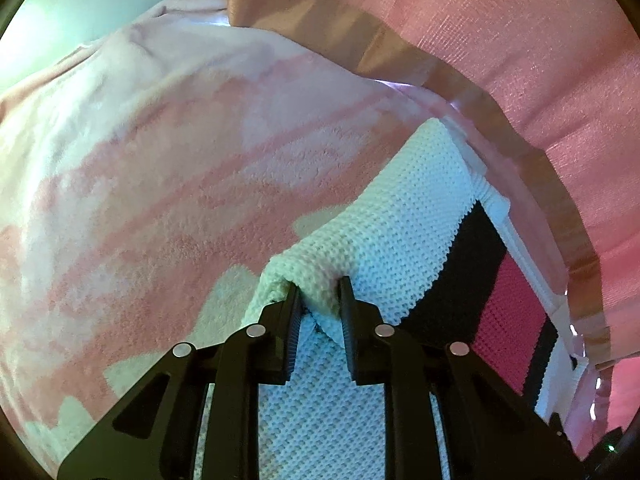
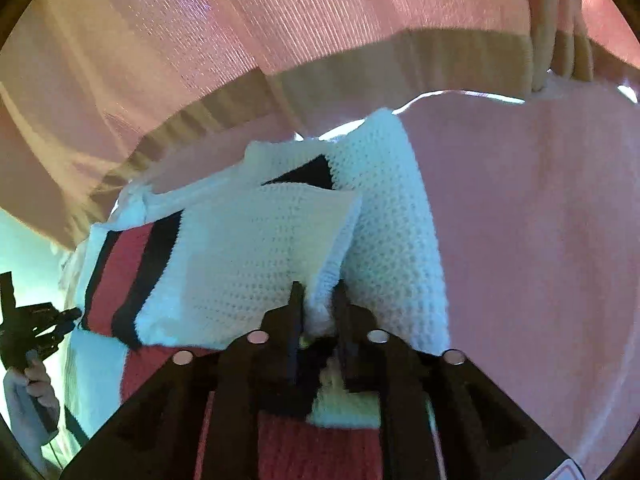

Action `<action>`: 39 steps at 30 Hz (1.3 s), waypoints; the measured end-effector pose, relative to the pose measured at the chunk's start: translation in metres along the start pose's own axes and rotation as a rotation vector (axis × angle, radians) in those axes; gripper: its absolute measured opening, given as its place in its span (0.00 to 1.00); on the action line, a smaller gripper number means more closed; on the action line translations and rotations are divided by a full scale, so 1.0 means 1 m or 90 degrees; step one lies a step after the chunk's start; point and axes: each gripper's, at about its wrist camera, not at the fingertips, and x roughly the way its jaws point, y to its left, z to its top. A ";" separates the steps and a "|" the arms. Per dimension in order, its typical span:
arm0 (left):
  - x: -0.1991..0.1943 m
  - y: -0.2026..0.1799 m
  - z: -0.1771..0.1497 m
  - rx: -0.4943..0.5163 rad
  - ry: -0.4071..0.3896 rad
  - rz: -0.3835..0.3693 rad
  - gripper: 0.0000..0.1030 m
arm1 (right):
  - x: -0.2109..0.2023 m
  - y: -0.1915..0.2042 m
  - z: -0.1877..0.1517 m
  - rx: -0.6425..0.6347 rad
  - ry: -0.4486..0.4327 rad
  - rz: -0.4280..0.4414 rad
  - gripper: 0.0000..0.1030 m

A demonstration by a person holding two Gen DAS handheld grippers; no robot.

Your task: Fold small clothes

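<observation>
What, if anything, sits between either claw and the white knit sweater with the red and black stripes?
Nothing visible. The left claw pinches a bunched fold of the white knit sweater, and the right claw grips a folded edge of it. Only the pink fleece blanket lies beneath.

Pink curtain with tan hem behind; fleecy pink-white blanket beneath.

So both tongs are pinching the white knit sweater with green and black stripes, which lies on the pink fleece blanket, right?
Not quite: the stripes are red and black, not green, as both wrist views show. Both the left tongs and right tongs do pinch the white knit sweater on the pink fleece blanket.
</observation>
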 end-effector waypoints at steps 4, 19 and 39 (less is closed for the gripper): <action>-0.006 -0.002 -0.002 0.007 -0.003 -0.005 0.19 | -0.047 0.030 0.002 -0.036 -0.098 -0.028 0.23; -0.002 0.019 0.003 -0.038 0.004 -0.037 0.21 | 0.148 0.297 -0.003 -0.306 0.086 0.115 0.05; 0.000 0.002 0.002 0.038 -0.016 0.001 0.24 | -0.007 0.010 -0.012 0.017 -0.003 -0.020 0.41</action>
